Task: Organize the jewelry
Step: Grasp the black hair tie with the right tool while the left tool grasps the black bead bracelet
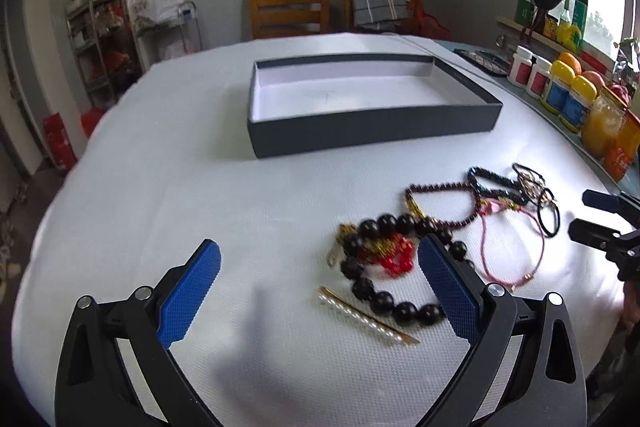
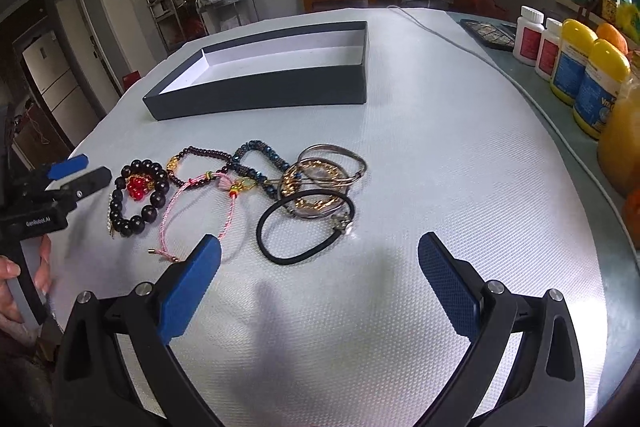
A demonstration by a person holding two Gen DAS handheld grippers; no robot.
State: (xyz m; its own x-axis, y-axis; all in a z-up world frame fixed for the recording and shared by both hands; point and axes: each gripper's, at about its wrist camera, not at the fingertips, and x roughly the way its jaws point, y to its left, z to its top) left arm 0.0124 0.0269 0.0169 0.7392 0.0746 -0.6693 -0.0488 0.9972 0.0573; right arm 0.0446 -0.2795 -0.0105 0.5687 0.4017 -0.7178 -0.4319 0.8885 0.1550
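Left wrist view: left gripper (image 1: pixel 318 259) spread wide, black bead bracelet (image 1: pixel 394 267) lying right by its right finger, pearl hairpin (image 1: pixel 366 315) between the fingers.
Right gripper (image 2: pixel 320 253): wide too, black hair tie (image 2: pixel 306 225) just ahead.
Box: dark tray (image 1: pixel 374 129) beyond the jewelry.
Surface: white tablecloth (image 2: pixel 440 167); wooden chair (image 1: pixel 288 11) behind.

jewelry pile (image 2: pixel 240 195) | tangled, flat on cloth | dark box (image 2: pixel 272 87) behind, open
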